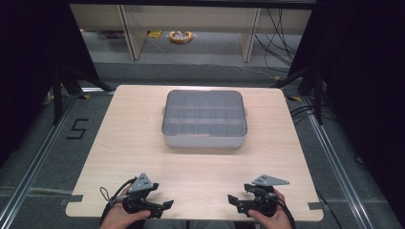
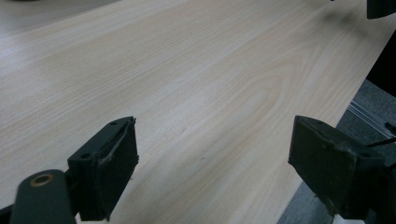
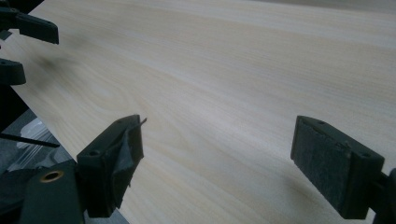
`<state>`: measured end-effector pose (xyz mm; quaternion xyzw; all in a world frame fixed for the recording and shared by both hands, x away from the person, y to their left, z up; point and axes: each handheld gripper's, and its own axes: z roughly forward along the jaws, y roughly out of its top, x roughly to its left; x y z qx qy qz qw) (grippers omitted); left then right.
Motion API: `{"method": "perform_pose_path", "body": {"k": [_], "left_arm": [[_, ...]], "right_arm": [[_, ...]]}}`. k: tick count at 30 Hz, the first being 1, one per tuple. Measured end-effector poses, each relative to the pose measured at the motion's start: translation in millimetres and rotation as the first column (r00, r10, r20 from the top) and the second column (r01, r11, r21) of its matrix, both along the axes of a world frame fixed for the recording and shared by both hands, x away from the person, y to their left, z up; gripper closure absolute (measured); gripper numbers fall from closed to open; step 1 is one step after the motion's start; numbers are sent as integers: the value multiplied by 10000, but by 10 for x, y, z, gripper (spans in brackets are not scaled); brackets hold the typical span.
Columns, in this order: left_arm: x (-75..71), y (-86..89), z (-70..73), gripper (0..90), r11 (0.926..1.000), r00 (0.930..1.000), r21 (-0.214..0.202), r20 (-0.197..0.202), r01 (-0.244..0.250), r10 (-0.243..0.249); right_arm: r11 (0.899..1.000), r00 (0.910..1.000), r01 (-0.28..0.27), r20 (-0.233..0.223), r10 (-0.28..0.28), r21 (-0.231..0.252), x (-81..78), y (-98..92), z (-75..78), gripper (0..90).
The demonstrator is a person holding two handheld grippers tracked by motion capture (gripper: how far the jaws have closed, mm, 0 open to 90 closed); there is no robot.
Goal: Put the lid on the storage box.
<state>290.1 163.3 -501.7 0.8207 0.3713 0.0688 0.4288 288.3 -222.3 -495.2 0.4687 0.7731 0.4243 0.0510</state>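
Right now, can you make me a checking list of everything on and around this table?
Surface: pale wooden table, bare apart from the box.
Job's things: grey compartment box with its clear lid shut, in the middle of the table toward the far side; its compartments look empty.
Clutter: nothing seen on the table.
Grippers: left gripper and right gripper both open and holding nothing, at the near edge, pointing toward each other.
Cables: a black cable loops from the left gripper; more wires lie on the floor behind.
Surroundings: black curtains on both sides, a roll of tape on the floor.
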Motion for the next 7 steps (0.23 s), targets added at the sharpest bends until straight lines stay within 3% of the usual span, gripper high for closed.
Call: {"method": "perform_pose_path", "body": {"k": [1,2,3,4,7], "left_arm": [[-2,-21,-17,149,9990,9996,-342,-60,-279,277],[10,8,-7,149,9999,9999,46,-54,-105,106],[4,-3,-11,149,9997,9998,-126,-120,-185,183],[10,8,-7,149,9999,9999,36,-63,-102,103],[10,1,-8,149,9999,9999,-18,-29,-137,137]], "right_arm": [[10000,10000,10,-27,-10,-17,5,-8,-5,179],[10000,9999,41,-139,-41,-22,8,-17,-3,179],[10000,10000,44,-61,-44,-44,16,-17,-16,180],[10000,10000,54,-66,-55,-47,16,-18,-15,180],[10000,9999,25,-99,-25,-62,17,-16,-15,180]]}}
